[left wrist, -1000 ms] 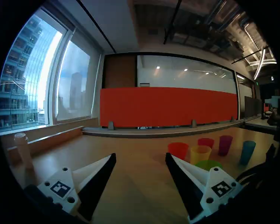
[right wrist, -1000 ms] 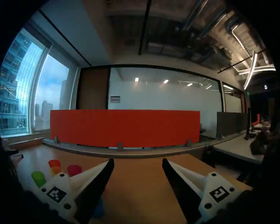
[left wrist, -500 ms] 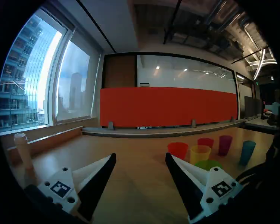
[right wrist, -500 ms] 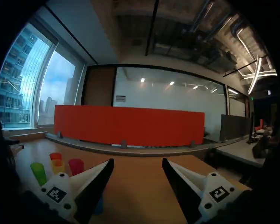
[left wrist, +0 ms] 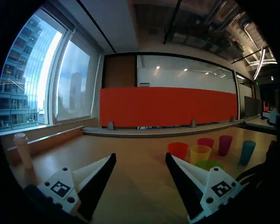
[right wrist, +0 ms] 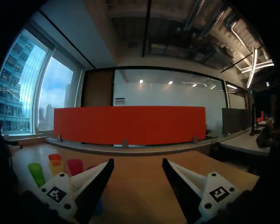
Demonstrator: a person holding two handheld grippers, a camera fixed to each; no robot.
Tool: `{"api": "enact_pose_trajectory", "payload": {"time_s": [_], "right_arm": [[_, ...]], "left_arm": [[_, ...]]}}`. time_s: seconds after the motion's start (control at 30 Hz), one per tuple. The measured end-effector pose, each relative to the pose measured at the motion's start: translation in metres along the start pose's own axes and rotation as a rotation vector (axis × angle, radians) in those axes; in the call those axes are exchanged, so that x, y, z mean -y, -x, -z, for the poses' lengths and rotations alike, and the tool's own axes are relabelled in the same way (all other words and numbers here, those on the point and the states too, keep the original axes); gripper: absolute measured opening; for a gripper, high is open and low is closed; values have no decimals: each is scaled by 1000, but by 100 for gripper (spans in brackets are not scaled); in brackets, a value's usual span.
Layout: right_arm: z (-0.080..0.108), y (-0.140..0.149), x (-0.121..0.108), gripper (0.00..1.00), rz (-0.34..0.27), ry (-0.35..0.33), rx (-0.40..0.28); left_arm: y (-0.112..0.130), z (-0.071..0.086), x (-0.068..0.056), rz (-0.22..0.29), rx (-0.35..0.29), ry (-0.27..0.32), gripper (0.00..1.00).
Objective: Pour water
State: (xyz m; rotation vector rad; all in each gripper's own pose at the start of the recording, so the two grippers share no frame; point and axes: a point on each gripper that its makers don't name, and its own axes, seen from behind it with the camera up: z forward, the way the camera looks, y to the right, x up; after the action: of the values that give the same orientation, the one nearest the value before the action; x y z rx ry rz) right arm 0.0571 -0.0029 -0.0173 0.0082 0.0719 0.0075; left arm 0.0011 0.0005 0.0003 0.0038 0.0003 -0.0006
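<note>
Six coloured cups (left wrist: 200, 154) beyond left tool (left wrist: 140, 155)

An office, high up: a long wooden surface (left wrist: 140, 168) with an orange divider (left wrist: 168, 106), a glass-walled room (left wrist: 184, 72) behind, tall windows (left wrist: 28, 86) onto towers, bare ceiling pipes (left wrist: 218, 18).

table (left wrist: 140, 175) bare ahead | cups (left wrist: 200, 152) clustered right | bottle (left wrist: 22, 151) far left

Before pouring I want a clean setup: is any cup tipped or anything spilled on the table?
Nothing stands out. The coloured cups stand upright on the wooden table, which looks dry; the bottle near the window is upright too.
</note>
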Motion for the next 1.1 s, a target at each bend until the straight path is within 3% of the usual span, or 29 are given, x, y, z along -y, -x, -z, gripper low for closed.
{"api": "enact_pose_trajectory", "payload": {"time_s": [0.3,0.77,1.1], "right_arm": [[-5,17,6,100,42,-7,-4],[-8,38,-1,100,-12,-4,25],[-8,47,-3,100,-5,8,48]], "left_arm": [[0,0,1,0,0,0,98],[1,0,1,0,0,0,98],[1,0,1,0,0,0,98]]}}
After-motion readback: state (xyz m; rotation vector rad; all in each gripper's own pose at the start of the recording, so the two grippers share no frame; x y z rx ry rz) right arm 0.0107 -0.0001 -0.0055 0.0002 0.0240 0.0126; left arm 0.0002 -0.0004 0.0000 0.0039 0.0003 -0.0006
